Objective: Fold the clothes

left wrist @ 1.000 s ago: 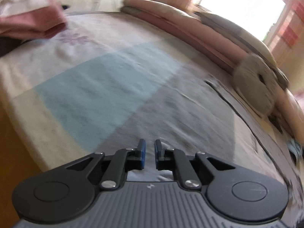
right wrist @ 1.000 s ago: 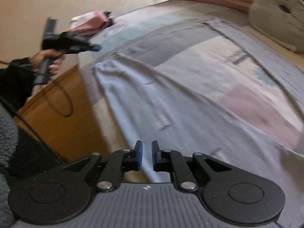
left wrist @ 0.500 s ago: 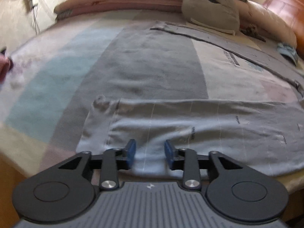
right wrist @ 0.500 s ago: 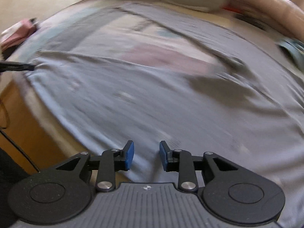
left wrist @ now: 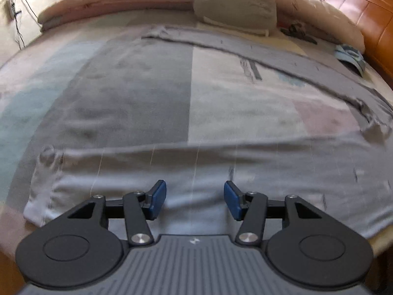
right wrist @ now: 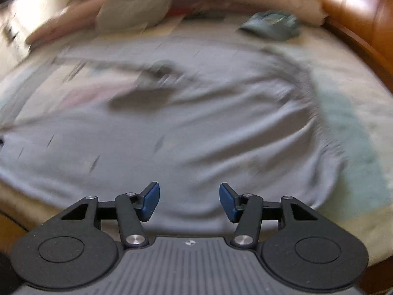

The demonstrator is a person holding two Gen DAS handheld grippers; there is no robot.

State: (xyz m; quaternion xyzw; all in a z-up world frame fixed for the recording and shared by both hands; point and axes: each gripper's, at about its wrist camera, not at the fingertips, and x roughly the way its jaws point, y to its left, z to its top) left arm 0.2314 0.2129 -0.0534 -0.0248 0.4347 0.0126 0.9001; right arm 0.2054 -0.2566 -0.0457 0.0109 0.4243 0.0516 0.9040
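Note:
A pale grey long-sleeved garment [left wrist: 221,169] lies spread flat on the bed. In the left wrist view its near sleeve runs across the front, its cuff at the left, and a far sleeve [left wrist: 270,54] stretches along the back. My left gripper [left wrist: 195,200] hovers over the near sleeve, jaws opening, nothing between them. The blurred right wrist view shows the garment's body [right wrist: 208,127] with its neck opening at centre. My right gripper [right wrist: 189,200] hangs above the garment's near edge, jaws opening, nothing gripped.
The bed cover [left wrist: 137,93] has grey, blue, white and pink patches. Pillows [left wrist: 235,2] and a rolled pink quilt [left wrist: 110,7] line the far side. A folded teal item [right wrist: 270,24] lies at the back right. An orange wooden headboard [right wrist: 356,7] bounds the right.
Both grippers went from nearly shut to open. Both views swung right, from the bed's left side to facing the garment; the pink clothes pile and the person's hand left view.

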